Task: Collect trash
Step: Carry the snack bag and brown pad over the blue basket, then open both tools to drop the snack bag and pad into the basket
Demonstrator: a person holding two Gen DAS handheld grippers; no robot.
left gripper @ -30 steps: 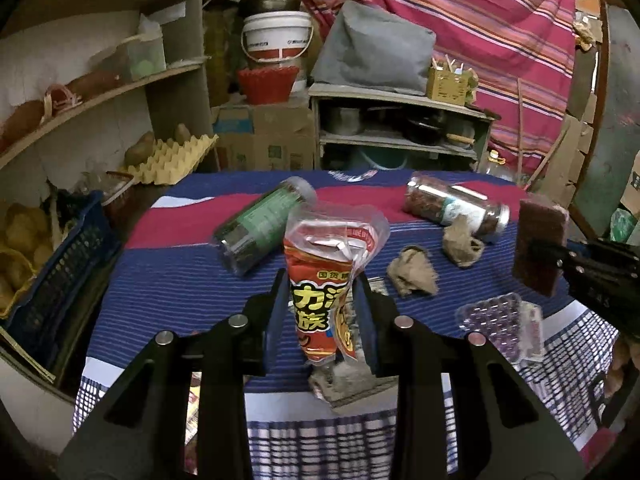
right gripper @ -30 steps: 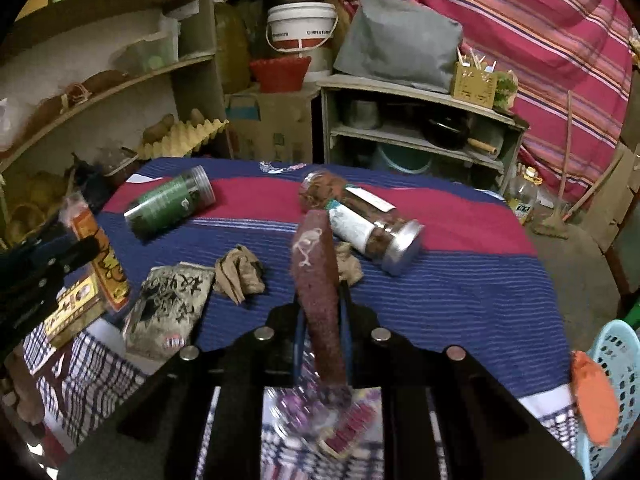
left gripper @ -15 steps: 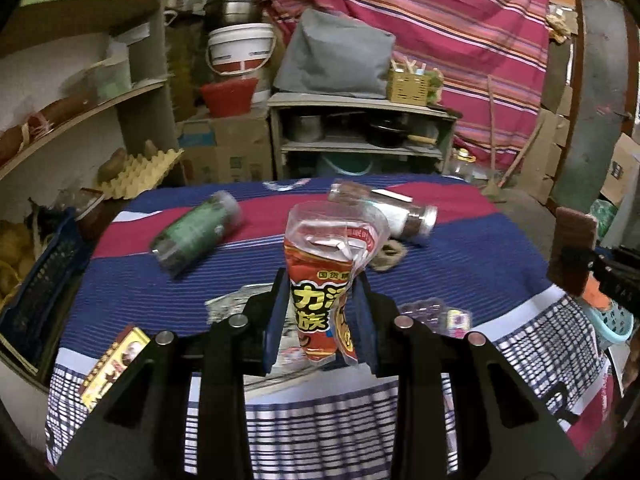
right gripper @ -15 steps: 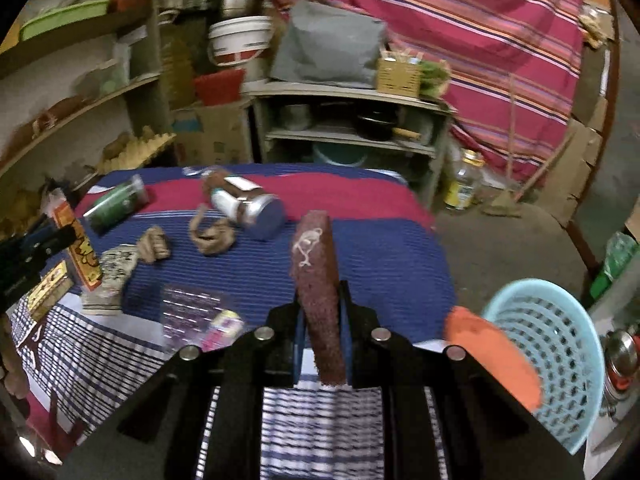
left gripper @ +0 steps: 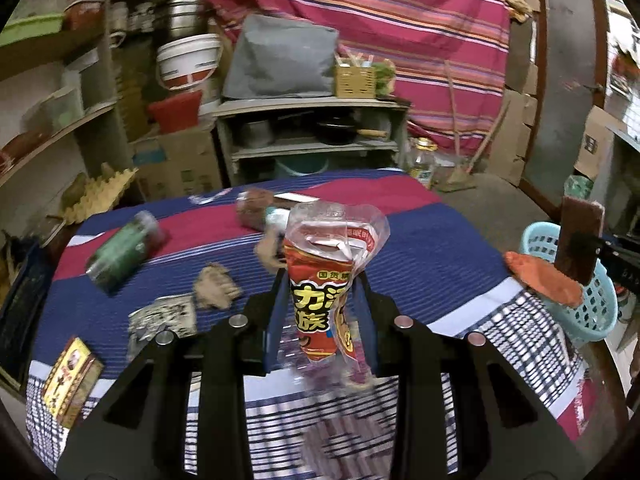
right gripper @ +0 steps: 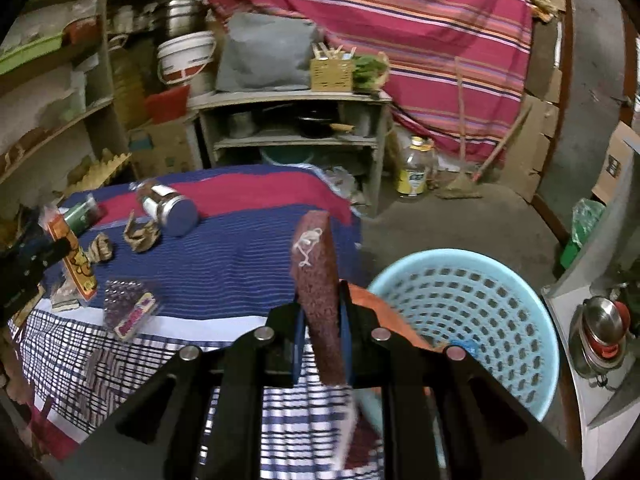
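My left gripper [left gripper: 322, 320] is shut on an orange snack wrapper [left gripper: 324, 280] with a clear plastic top, held upright above the table's near edge. My right gripper [right gripper: 320, 324] is shut on a dark red scouring pad [right gripper: 318, 280], held on edge just left of the light blue basket [right gripper: 500, 312]. In the left wrist view the pad [left gripper: 578, 240] and the basket [left gripper: 596, 312] show at the far right. An orange cloth [left gripper: 544, 280] lies against the basket's rim.
On the striped tablecloth [left gripper: 420, 248] lie a green jar [left gripper: 124, 252], a brown jar [right gripper: 170, 208], crumpled paper [left gripper: 216, 288], a foil packet [left gripper: 164, 316], a yellow box [left gripper: 70, 380] and a blister pack [right gripper: 128, 308]. Shelves stand behind and to the left.
Both grippers have swung right with their loads. The right gripper has come closer to the blue basket, which now fills the lower right of its view.
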